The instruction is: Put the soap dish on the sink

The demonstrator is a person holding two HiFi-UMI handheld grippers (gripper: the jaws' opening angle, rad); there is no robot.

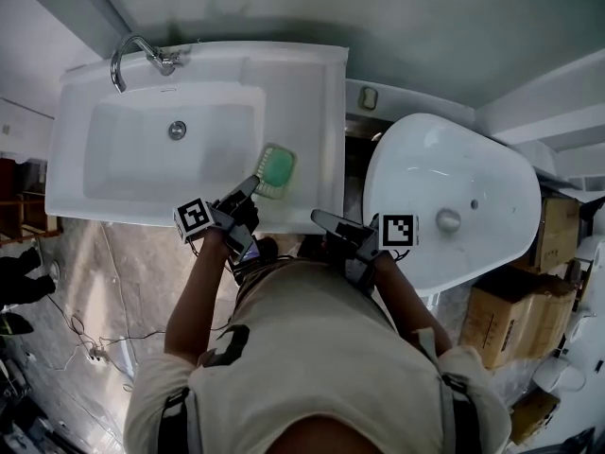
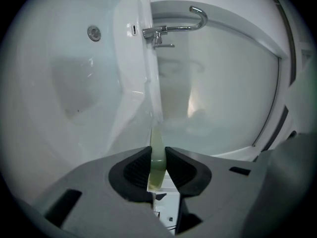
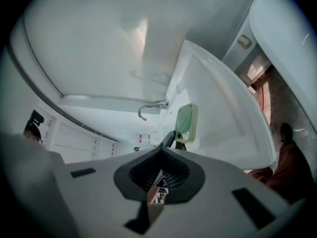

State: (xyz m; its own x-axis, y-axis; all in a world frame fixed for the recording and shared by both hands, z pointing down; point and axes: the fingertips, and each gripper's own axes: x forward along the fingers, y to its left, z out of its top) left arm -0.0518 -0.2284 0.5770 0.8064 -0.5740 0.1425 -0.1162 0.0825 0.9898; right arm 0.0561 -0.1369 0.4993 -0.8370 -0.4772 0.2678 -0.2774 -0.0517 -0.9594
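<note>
Soap dish (image 1: 277,170) gripped at the sink (image 1: 312,93)
The left gripper's (image 1: 253,185) fingers pinch the green dish's edge at the sink's right ledge. The right gripper's (image 1: 321,220) fingers are pressed together and empty, just off the sink's front corner.

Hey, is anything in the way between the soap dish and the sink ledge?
Nothing visible. The left gripper grips the soap dish by its edge, right over a bare flat ledge of the sink.
</note>
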